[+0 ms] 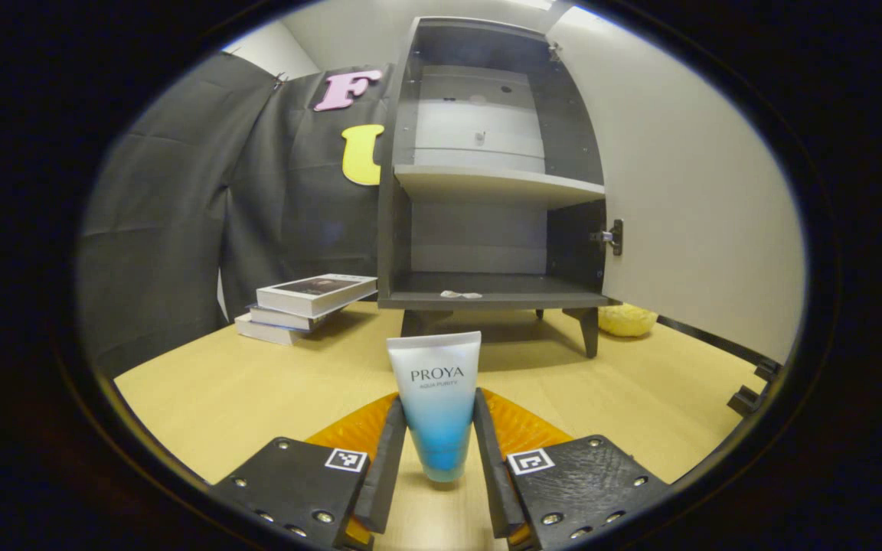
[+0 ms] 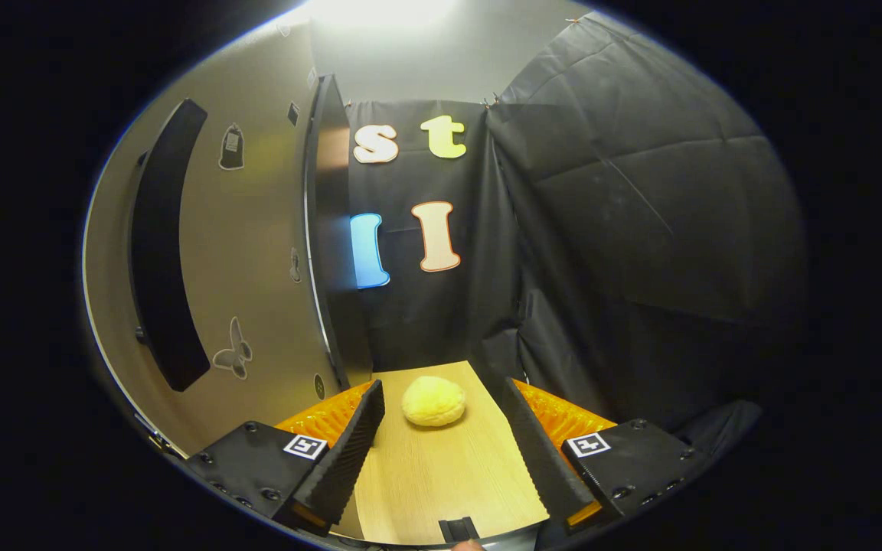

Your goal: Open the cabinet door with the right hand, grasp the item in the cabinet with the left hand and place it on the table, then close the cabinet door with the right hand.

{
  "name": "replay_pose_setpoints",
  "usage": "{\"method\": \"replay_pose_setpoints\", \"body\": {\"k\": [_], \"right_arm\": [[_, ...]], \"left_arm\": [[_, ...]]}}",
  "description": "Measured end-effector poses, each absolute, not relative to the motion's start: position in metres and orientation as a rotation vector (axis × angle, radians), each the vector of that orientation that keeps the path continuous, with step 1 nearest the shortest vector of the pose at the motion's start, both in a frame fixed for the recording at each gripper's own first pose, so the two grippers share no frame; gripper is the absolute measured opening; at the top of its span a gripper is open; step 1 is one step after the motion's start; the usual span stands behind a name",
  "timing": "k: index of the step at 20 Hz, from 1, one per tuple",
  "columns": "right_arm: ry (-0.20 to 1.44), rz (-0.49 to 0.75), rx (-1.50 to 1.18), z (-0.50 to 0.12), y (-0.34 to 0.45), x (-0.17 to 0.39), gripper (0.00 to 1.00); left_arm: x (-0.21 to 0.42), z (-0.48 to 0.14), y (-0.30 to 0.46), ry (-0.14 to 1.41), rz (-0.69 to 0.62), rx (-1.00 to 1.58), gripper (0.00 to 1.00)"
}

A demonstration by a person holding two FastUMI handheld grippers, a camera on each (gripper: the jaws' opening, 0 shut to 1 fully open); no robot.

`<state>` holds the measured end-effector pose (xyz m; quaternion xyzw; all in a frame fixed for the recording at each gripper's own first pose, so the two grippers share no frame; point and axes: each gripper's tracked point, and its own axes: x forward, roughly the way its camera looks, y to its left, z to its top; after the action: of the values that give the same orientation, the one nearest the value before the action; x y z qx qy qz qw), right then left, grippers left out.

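Your left gripper [image 1: 438, 451] has the tube [image 1: 435, 402] between its fingers, standing cap-down on the table [image 1: 219, 390], well out in front of the cabinet [image 1: 487, 168]. The fingers sit close on both sides of its lower half; contact looks likely, but whether both really press on it, you can't tell from this angle.

Handling: the tube looks like a light, soft plastic squeeze tube with a glossy skin. Expect it to dent and slip if you pinch hard. It is narrow at the cap and wide at the crimped top, so it will likely tip easily. Best hold is low on the body near the cap, where it should be stiffest. If you let go, open slowly and evenly so neither finger drags it over.

Your right gripper [image 2: 445, 451] is wide open and holds nothing. It hovers over the table near the outer face of the cabinet door [image 2: 257, 252], which stands swung open with its long dark handle [image 2: 161, 245] facing you.

Surface: flat pale wood-grain, smooth. A stack of books [image 1: 303, 302] lies left of the cabinet, and a yellow sponge [image 2: 433, 401] sits by the door. A small scrap [image 1: 460, 294] lies on the bottom shelf. Black cloth walls close in around you.
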<state>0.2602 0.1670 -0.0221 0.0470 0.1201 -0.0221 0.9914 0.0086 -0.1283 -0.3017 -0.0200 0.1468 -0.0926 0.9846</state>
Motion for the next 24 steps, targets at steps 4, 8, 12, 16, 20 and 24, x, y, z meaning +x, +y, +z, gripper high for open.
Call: {"method": "replay_pose_setpoints", "body": {"k": [4,8,12,16,20,24], "right_arm": [[0.242,-0.037,0.093,-0.022,0.170,0.263,0.98],[0.247,-0.030,0.095,-0.025,0.170,0.262,0.98],[0.254,-0.027,0.110,-0.028,0.171,0.263,0.98],[0.254,-0.022,0.114,-0.030,0.170,0.261,0.98],[0.233,-0.015,0.122,-0.023,0.168,0.261,0.98],[0.194,0.005,0.104,-0.005,0.165,0.263,0.98]], "left_arm": [[0.006,-0.306,-0.128,0.301,-0.175,-0.042,0.48],[0.005,-0.315,-0.128,0.315,-0.162,-0.039,0.54],[-0.009,-0.322,-0.129,0.330,-0.158,-0.033,0.54],[-0.012,-0.314,-0.130,0.325,-0.156,-0.010,0.60],[-0.010,-0.289,-0.124,0.301,-0.140,0.028,0.89],[-0.005,-0.223,-0.108,0.260,-0.101,0.036,0.89]]}}
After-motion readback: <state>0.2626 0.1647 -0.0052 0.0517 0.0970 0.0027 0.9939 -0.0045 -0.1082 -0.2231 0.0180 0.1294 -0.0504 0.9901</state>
